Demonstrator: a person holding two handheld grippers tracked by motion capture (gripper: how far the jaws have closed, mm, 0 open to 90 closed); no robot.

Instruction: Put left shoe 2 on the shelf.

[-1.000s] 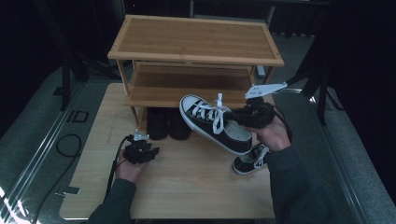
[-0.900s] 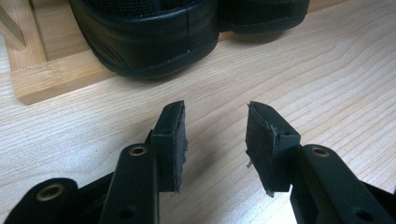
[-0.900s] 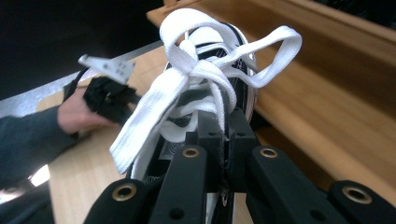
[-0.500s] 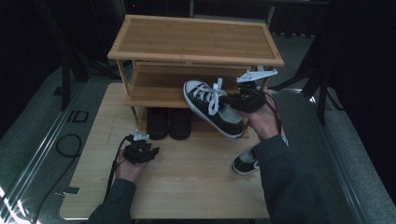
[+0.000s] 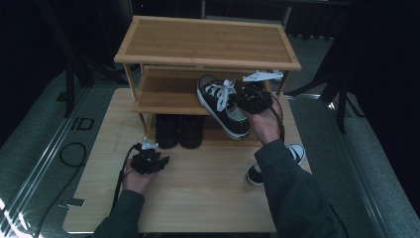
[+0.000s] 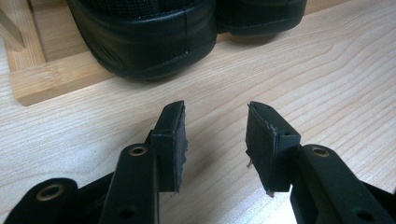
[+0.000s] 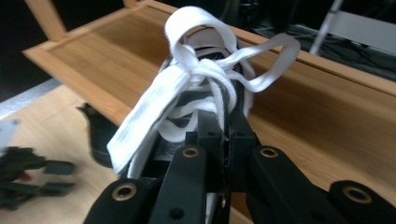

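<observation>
A black sneaker with white laces (image 5: 221, 103) hangs tilted in front of the wooden shoe rack's middle shelf (image 5: 168, 94), toe toward the shelf. My right gripper (image 5: 241, 101) is shut on its upper by the laces; in the right gripper view the jaws (image 7: 223, 128) pinch the sneaker (image 7: 205, 84) just below the bow. Its partner sneaker (image 5: 298, 151) lies on the table at the right, partly hidden by the forearm. My left gripper (image 5: 148, 161) rests low on the table, open (image 6: 215, 133) and holding nothing, facing a pair of black shoes (image 6: 144, 37).
The pair of black shoes (image 5: 178, 130) stands on the rack's bottom level at the left. The rack's top shelf (image 5: 208, 42) is bare. The wooden table (image 5: 198, 198) has free room at the front. Dark floor and stands surround the table.
My right gripper has lifted the sneaker up and away toward the rack's middle shelf. The partner sneaker stays on the table. The left gripper has not moved.
</observation>
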